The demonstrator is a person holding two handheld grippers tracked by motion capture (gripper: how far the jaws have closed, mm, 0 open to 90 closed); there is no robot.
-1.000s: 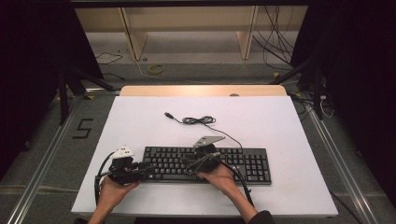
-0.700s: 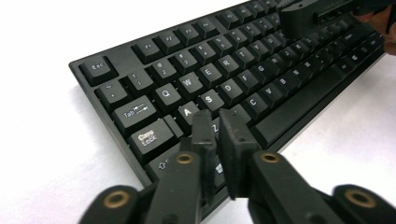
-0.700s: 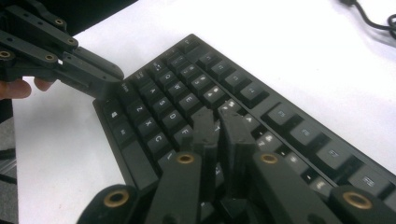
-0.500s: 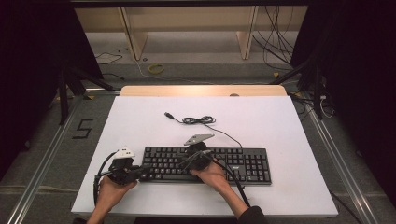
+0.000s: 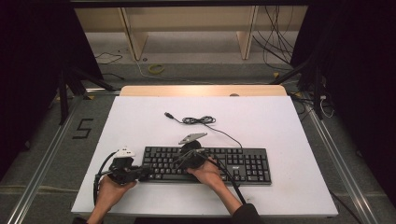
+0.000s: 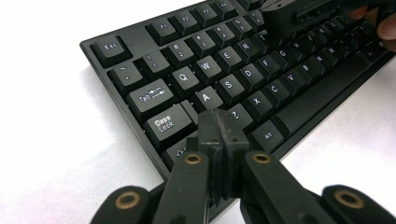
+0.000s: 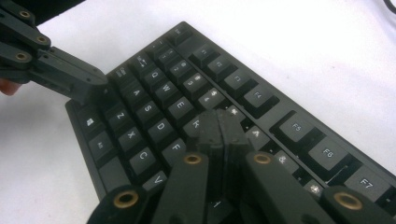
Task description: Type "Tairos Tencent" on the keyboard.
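Grippers (image 6: 219, 128) (image 7: 219, 128) both pressed together over your keyboard (image 5: 243, 163); blunt tips risk hitting two keys, so aim centrally.

Matt black plastic keyboard (image 6: 243, 70) is sitting under matt black plastic left gripper (image 6: 219, 126) on smooth white tabletop (image 5: 280, 126).

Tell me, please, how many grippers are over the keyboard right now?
2. The left gripper is at the keyboard's left end, jaws shut by the shift key. The right gripper is over the letter keys near the middle, jaws shut too.
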